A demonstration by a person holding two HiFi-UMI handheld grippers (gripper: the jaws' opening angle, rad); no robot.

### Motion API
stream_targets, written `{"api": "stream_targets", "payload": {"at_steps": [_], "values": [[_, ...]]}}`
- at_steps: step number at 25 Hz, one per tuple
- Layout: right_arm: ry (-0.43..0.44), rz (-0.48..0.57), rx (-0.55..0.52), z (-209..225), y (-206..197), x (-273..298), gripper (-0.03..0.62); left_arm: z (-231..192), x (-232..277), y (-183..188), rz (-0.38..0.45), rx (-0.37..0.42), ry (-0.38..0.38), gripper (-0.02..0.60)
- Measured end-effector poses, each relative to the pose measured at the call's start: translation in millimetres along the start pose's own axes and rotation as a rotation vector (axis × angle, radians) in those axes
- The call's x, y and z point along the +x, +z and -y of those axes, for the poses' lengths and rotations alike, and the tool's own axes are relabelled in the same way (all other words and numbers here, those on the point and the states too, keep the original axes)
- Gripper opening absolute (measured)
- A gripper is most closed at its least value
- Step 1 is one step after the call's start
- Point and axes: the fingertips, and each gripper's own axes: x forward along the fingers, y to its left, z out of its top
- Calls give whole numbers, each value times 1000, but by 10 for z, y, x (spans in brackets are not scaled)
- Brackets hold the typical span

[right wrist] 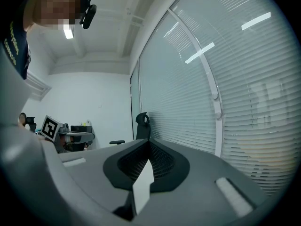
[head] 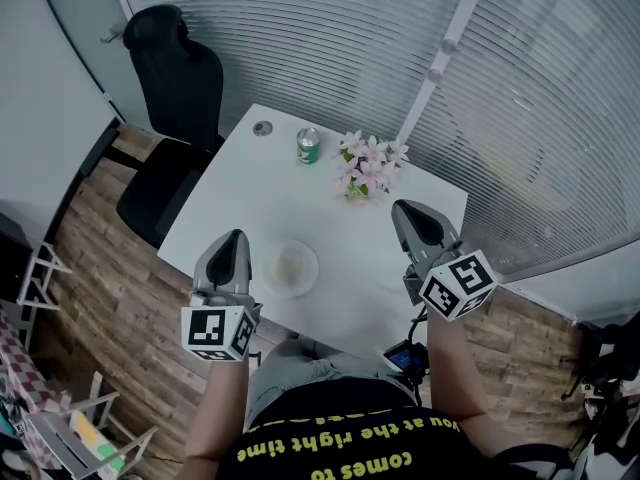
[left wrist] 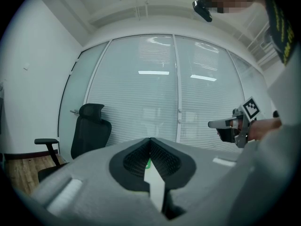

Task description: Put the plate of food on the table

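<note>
Head view: plate of food (head: 290, 267) sits on the tabletop (head: 262, 183), so I hold left gripper (head: 236, 235) and right gripper (head: 406, 208) beside it, fingers closed, empty.

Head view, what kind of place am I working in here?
Most likely an office or small meeting room: a black office chair stands at a white table, and slatted blinds cover the glass partition walls behind them.

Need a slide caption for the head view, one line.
Left gripper and right gripper, both shut, flank a plate on a white table; green can and pink flowers beyond.
</note>
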Motion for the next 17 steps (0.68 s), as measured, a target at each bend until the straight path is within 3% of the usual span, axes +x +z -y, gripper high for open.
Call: {"api": "stream_targets", "payload": {"at_steps": [17], "values": [[14, -1, 9, 7, -45, 39, 6, -8, 30, -39, -9, 2, 6, 0]]}}
